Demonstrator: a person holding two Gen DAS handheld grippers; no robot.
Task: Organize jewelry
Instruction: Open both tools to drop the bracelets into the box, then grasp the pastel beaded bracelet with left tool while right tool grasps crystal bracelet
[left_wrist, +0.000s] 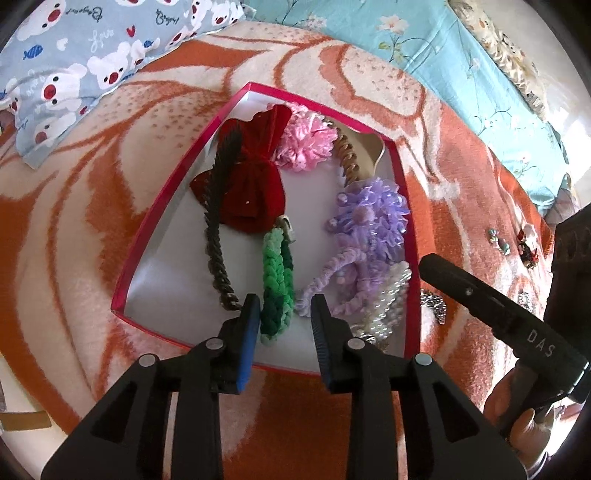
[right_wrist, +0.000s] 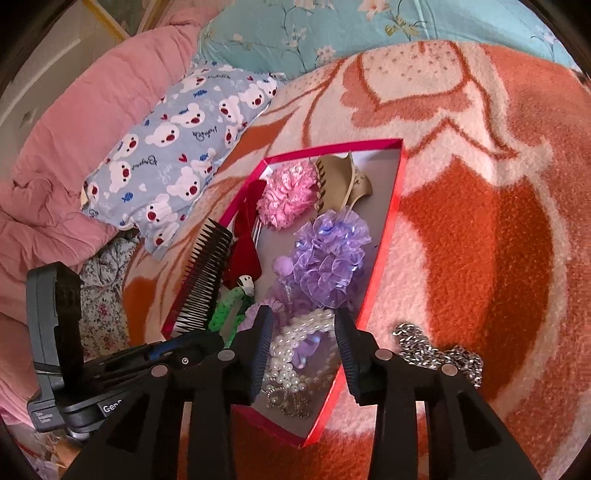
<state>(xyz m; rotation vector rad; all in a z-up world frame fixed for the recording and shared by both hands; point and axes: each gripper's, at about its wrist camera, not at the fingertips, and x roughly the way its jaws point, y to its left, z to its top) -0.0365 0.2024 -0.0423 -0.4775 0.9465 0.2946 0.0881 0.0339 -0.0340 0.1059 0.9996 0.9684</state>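
Left wrist: your left gripper (left_wrist: 284, 308) fingers parted, empty, green braided band (left_wrist: 277, 280) lying between, inside red box (left_wrist: 162, 210). Right wrist: your right gripper (right_wrist: 304, 325) fingers parted, empty, over pearl strand (right_wrist: 291, 354); silver chain (right_wrist: 436, 350) outside on blanket (right_wrist: 480, 229).

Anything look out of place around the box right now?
Yes. A silver chain lies heaped on the blanket just outside the red box, and a few small trinkets sit loose farther out. Everything else is in the box.
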